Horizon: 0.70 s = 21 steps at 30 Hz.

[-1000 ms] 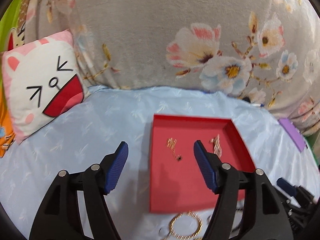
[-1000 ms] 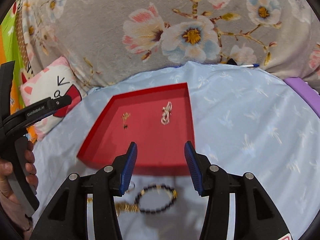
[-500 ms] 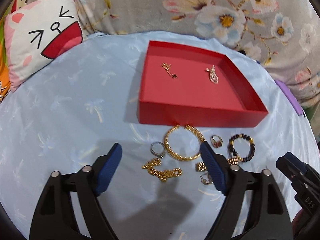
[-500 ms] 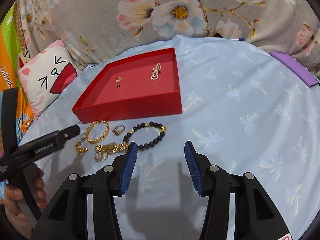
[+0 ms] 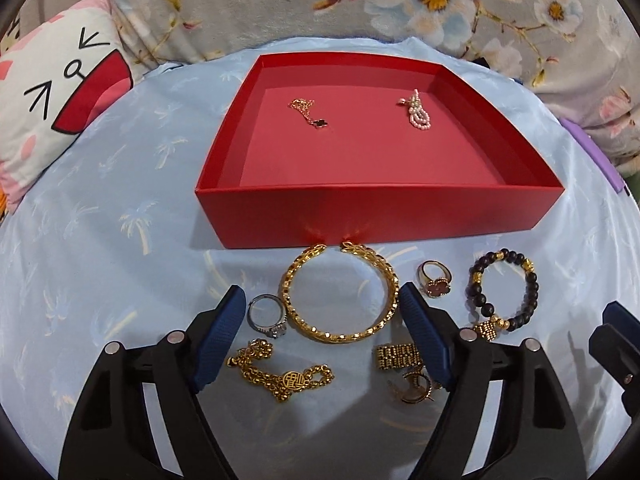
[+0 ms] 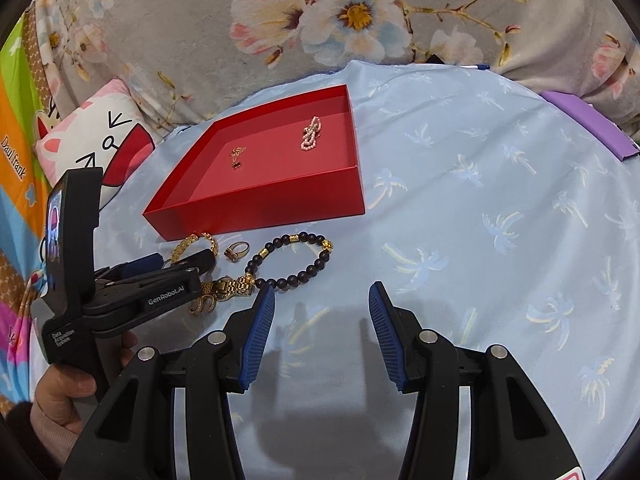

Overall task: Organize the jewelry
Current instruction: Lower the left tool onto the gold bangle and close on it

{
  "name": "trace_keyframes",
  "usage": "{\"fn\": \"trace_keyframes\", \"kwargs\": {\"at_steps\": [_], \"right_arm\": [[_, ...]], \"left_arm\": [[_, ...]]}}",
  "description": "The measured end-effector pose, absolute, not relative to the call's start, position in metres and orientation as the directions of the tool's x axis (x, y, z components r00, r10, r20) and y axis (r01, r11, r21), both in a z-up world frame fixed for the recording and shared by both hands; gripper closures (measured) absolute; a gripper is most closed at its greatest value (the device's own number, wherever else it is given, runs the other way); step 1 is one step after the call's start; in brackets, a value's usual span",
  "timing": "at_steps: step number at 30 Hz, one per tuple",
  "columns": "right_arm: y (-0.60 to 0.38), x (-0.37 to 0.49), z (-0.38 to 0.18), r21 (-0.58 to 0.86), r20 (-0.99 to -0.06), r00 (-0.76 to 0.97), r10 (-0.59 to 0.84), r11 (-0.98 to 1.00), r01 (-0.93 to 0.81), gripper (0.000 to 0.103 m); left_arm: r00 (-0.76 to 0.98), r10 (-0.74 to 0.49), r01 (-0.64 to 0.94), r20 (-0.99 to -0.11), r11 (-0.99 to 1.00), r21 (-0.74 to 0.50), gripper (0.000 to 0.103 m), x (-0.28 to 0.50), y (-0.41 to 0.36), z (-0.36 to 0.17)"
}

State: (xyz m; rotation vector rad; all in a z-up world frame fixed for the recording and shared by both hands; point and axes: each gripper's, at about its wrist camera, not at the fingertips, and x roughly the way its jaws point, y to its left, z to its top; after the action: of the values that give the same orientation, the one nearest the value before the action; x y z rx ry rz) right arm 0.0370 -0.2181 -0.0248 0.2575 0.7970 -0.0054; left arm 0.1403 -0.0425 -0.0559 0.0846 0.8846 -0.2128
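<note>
A red open box (image 5: 376, 212) sits on the blue sheet, holding a clover necklace (image 5: 312, 118) and a pearl piece (image 5: 418, 114). Loose pieces lie in front of it: a gold bangle (image 5: 340, 336), a silver ring (image 5: 267, 326), a gold chain bracelet (image 5: 288, 380), a red-stone ring (image 5: 434, 286), a dark bead bracelet (image 5: 478, 300) and a gold link piece (image 5: 396, 356). My left gripper (image 5: 320, 292) hovers over them, jaws closing, with the bangle and silver ring between its fingertips but untouched. Right of the bead bracelet (image 6: 296, 278), my right gripper (image 6: 320, 290) stands open over bare sheet.
A cartoon-face cushion (image 5: 60, 92) lies at the left and a grey floral blanket (image 5: 360, 8) rises behind the box. A purple flat object (image 6: 592, 124) lies at the far right. The light-blue sheet (image 6: 480, 200) spreads right of the box. A person's hand (image 6: 68, 392) holds the left gripper.
Both grippers came down and back from over the box toward the loose jewellery. The left one kept closing in on the bangle with wider jaws; the right one has stayed put lately.
</note>
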Motion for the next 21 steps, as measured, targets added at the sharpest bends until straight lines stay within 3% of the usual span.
{"fn": "trace_keyframes", "kwargs": {"at_steps": [2,5,21], "right_arm": [[-0.217,0.038,-0.026,0.226,-0.711,0.697,0.093,0.969,0.101,0.054],[-0.216,0.04,-0.028,0.227,-0.714,0.694,0.097,0.969,0.099,0.054],[-0.203,0.055,-0.034,0.236,-0.723,0.679,0.129,0.97,0.067,0.054]], "left_arm": [[0.614,-0.148,0.228,-0.775,0.974,-0.005,0.028,0.14,-0.045,-0.056],[0.619,-0.151,0.24,-0.771,0.971,0.003,0.046,0.139,-0.047,-0.054],[0.67,-0.211,0.192,-0.711,0.975,-0.109,0.047,0.11,-0.001,-0.008]]}}
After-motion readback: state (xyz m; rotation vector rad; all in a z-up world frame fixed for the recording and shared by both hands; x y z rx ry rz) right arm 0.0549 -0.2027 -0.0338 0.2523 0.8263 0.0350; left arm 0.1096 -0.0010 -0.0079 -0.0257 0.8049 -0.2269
